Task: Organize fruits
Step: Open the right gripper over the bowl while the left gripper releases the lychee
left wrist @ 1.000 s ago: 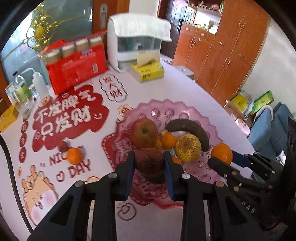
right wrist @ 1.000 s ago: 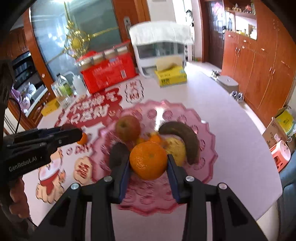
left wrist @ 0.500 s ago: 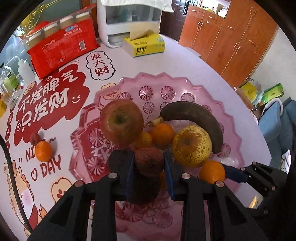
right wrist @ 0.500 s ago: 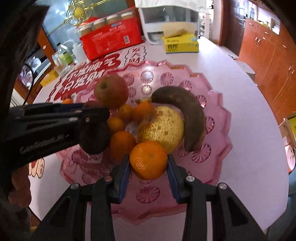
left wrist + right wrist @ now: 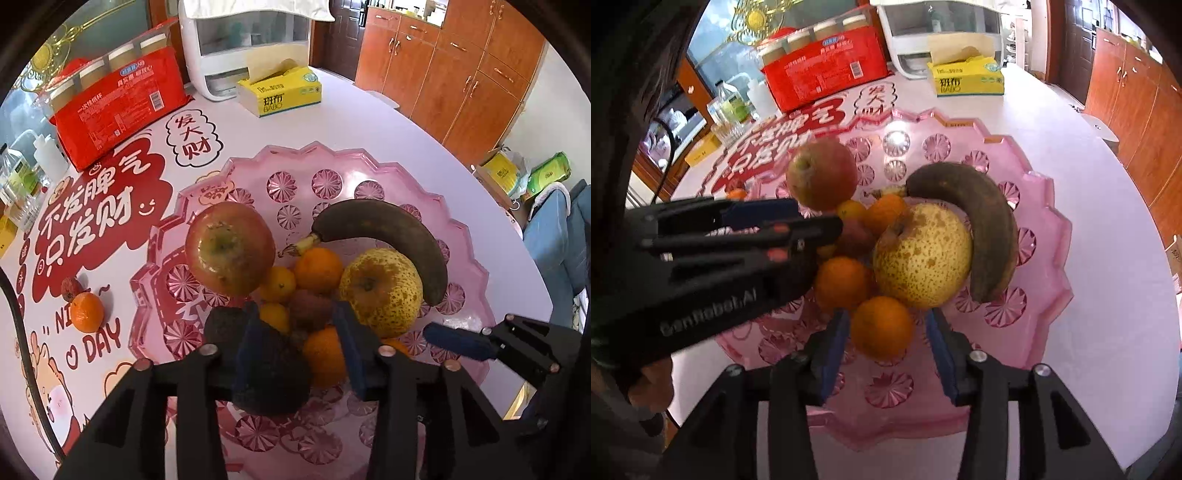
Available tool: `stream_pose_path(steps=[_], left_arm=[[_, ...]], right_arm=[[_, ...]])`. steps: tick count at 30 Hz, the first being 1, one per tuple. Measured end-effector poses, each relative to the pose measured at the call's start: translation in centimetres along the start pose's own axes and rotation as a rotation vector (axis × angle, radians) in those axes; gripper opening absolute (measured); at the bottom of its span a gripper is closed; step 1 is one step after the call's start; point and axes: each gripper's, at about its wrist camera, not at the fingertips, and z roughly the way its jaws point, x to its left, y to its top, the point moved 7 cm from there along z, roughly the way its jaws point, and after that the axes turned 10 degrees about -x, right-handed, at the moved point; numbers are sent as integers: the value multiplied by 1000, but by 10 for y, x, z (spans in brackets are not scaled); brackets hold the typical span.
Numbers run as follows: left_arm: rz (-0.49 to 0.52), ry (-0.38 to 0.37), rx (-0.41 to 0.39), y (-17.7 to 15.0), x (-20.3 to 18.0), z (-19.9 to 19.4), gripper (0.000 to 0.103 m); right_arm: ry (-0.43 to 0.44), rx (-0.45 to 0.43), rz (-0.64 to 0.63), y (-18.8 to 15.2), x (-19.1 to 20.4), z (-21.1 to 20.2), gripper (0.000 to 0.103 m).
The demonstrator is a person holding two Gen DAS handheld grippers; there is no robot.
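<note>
Left wrist view showed the left gripper (image 5: 299,343) tilted down over the near side of the pink tray (image 5: 476,266), its jaws having just been opening: the small brownish-red fruit (image 5: 310,308) sat between the pads with a gap on either side, resting on the heap rather than pinched. It lay against the small oranges at the centre, where its neighbours appeared to keep it from rolling. A dark fruit (image 5: 266,365) lay beside the left pad. In the right wrist view the right gripper (image 5: 886,339) likewise stood with jaws spread, having just been opening, and the mandarin (image 5: 882,326) between them was set down at the tray's near edge, leaning on the speckled pear (image 5: 923,254). The apple (image 5: 231,249) occupied the tray's left side and the blackened banana (image 5: 391,236) curved along its right. One orange (image 5: 86,312) and a small red fruit (image 5: 71,288) lay on the table (image 5: 369,122) near its left edge, outside the tray, so the sorting was judged incomplete.
</note>
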Motion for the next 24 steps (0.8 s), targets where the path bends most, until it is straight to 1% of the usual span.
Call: stream_pose_path(steps=[4,9,14,20,24], left_arm=[[0,-3,-13,1,2,-11,50],[2,3,-43,3,8,-31,61],[9,21,-78,5,19,-57,67],[7,67,-136,5,48,-102,72],[-2,101,-173,4,72,-133,76]], right_arm=[[-11,-22,3,5,1,-6,49],[-23,-44,20,9,4,-14,49],[-35,-78,15,15,15,-24,48],[-38,-136,15,27,38,-41,48],[-34,-195,1,39,60,-59,48]])
